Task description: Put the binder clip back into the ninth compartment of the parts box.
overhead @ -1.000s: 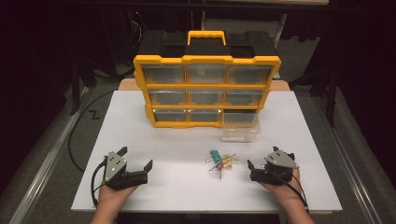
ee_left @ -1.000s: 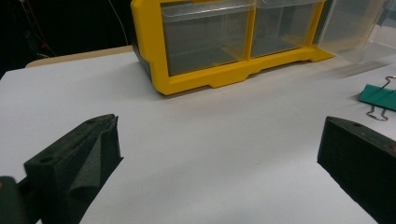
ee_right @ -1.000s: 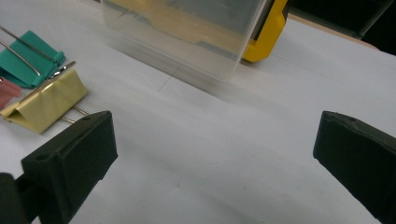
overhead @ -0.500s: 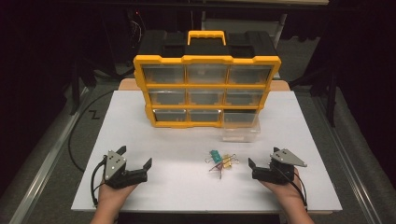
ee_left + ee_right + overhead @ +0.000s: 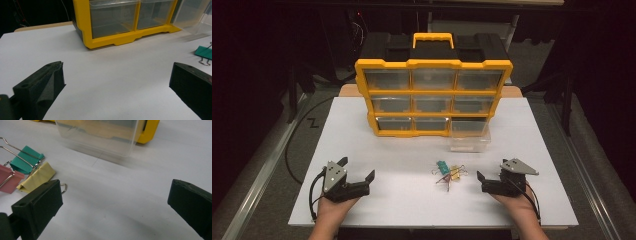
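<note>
A small heap of binder clips (image 5: pixel 448 172) lies on the white table (image 5: pixel 412 150), near the front and right of centre. In the right gripper view I see a green clip (image 5: pixel 25 161), a yellow clip (image 5: pixel 37 178) and a pink clip (image 5: pixel 10 180) just left of my jaws. My right gripper (image 5: pixel 491 171) rests open on the table right of the heap, holding nothing (image 5: pixel 115 187). My left gripper (image 5: pixel 357 168) stands open at the front left, well apart from the clips (image 5: pixel 117 72). The green clip (image 5: pixel 203 52) shows at the far right of the left gripper view.
A yellow organizer (image 5: pixel 433 97) with clear drawers and a black top stands at the back middle of the table. One clear drawer (image 5: pixel 469 135) sits pulled out on the table at its lower right, just behind the clips. A black cable (image 5: pixel 292 145) trails off the left edge.
My right gripper has shifted slightly to the right. The left gripper and the clips have stayed where they were.
</note>
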The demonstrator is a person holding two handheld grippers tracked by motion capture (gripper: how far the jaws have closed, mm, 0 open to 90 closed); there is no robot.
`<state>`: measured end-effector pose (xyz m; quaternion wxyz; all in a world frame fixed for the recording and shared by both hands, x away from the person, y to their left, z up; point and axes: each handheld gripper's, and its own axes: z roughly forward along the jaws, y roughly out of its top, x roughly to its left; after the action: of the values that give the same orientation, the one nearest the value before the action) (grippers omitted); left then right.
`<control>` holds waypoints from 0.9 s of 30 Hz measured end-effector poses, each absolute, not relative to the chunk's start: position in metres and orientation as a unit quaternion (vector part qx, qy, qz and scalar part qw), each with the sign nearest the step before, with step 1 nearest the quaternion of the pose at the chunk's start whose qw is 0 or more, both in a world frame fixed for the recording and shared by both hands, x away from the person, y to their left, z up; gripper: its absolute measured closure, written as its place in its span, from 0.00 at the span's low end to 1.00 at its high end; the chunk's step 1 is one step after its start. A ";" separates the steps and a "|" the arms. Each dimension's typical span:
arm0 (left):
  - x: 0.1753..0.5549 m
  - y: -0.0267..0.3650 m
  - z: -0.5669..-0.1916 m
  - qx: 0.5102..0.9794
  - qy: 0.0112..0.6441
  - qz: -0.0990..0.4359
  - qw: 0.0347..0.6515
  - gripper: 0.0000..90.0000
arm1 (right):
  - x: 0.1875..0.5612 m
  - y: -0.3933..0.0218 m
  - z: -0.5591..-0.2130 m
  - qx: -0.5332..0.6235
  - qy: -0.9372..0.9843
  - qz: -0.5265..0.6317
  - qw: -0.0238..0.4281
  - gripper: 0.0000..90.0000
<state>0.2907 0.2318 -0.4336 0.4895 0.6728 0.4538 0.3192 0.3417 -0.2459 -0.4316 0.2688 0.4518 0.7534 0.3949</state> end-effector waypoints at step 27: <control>0.285 0.229 -0.430 0.676 0.438 0.328 0.493 0.01 | 0.343 -0.237 -0.433 0.433 0.785 0.375 0.237 0.01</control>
<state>0.2854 0.2285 -0.4304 0.4930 0.6762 0.4385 0.3278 0.3429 -0.2372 -0.4327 0.2365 0.4331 0.7846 0.3753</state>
